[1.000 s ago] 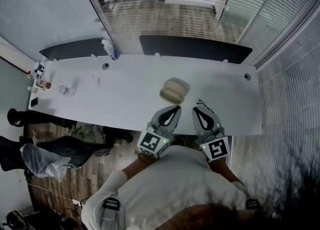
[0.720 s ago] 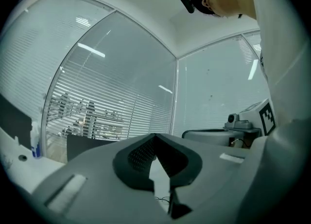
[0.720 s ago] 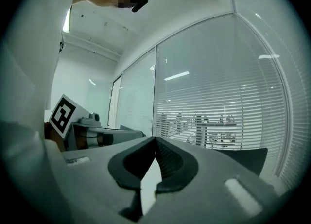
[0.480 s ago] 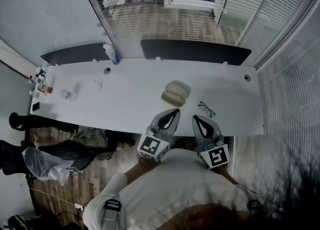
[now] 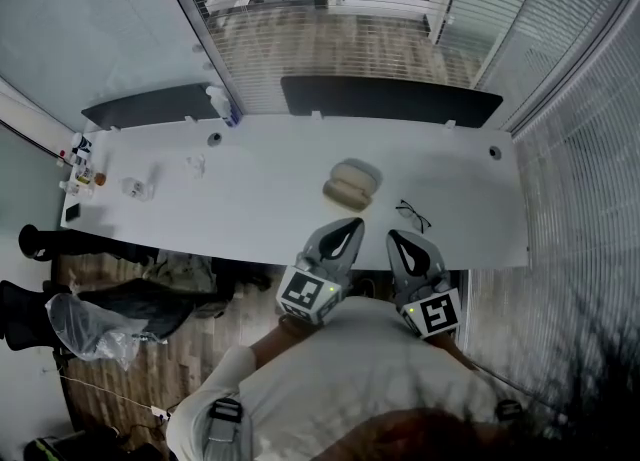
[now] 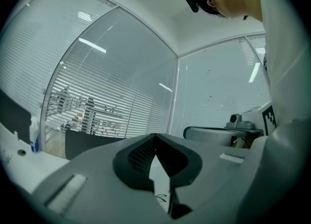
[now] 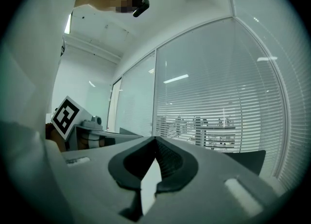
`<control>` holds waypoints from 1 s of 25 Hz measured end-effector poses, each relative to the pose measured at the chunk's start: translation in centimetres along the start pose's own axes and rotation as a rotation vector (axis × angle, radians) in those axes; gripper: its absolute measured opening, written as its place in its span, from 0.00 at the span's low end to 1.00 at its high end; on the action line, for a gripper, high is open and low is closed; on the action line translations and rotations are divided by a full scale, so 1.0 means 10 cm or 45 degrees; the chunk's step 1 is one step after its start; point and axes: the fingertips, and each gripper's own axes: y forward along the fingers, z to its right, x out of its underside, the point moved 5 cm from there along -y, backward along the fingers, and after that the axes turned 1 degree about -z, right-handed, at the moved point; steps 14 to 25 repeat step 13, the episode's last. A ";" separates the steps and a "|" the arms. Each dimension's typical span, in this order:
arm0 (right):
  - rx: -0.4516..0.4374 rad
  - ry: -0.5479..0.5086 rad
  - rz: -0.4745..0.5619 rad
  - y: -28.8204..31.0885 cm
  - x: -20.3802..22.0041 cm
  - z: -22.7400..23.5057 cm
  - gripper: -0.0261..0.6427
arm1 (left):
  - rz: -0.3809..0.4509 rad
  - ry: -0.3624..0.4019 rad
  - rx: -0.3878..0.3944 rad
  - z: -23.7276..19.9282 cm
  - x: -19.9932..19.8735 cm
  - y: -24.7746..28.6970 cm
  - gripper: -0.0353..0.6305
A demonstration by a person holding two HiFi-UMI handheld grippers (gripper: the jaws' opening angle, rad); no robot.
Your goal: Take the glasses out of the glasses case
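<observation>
The right tool (image 7: 155,139) points level with its jaws together and nothing between them, a sliver of white tabletop (image 7: 148,185) showing beneath their tips, and slatted blinds (image 7: 228,96) behind glass far ahead.

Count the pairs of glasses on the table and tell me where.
1. The glasses lie on the white table, right of the glasses case, just beyond the right gripper. Case contents unclear.

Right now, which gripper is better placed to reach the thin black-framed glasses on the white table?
The right gripper: the glasses lie just ahead of it; the left gripper faces the beige case.
</observation>
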 end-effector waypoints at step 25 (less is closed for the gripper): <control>0.009 -0.007 -0.014 -0.05 -0.01 0.01 0.04 | -0.011 -0.038 -0.015 0.01 0.07 -0.01 0.06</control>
